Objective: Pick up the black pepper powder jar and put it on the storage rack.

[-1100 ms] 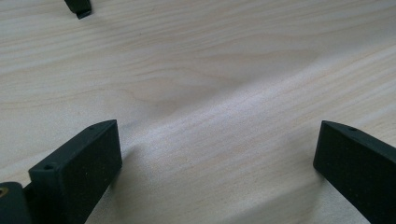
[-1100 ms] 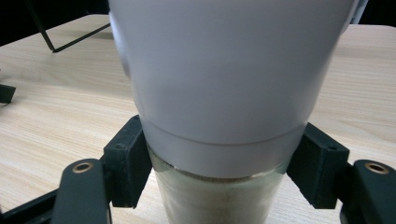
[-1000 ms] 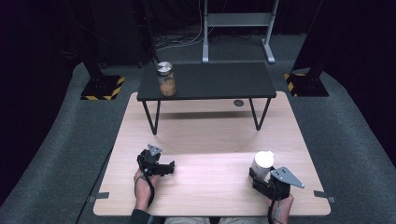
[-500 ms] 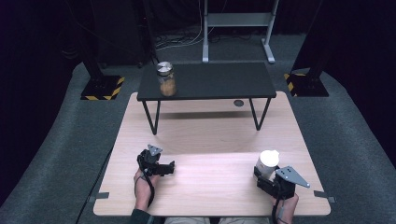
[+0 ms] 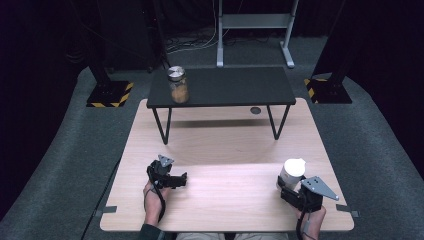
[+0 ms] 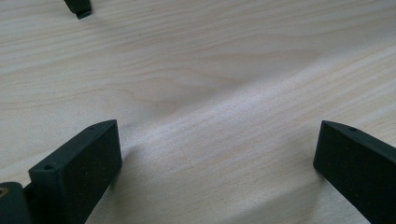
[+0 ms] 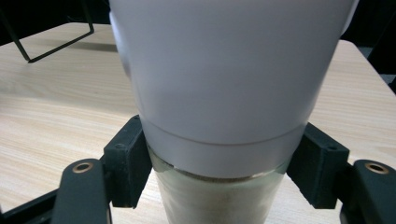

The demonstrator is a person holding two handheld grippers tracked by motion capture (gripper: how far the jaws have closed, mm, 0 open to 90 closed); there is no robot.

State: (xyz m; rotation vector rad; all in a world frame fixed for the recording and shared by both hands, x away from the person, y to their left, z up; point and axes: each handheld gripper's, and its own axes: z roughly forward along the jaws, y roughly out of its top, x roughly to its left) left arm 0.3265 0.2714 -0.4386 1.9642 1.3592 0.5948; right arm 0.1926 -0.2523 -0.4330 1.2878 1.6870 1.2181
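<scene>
Pale wooden surface (image 5: 225, 200) carries both tongs: left tongs (image 6: 215, 158) lie spread wide on bare wood, right tongs (image 7: 224, 163) clamp a white-capped jar (image 7: 229, 93) near its right edge.

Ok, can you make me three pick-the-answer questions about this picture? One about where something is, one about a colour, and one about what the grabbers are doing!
1. Where is the jar with the silver lid?
A. on the small black table
B. on the floor
C. in the left gripper

2. What colour is the top of the container in the right gripper?
A. red
B. white
C. green

3. How are the left gripper's jaws?
A. shut on a spoon
B. shut on a cup
C. open, holding nothing

Answers: 1 A, the jar stands on the small black table. 2 B, the container in the right gripper looks white. 3 C, the left gripper has its jaws wide apart over bare wood.
</scene>
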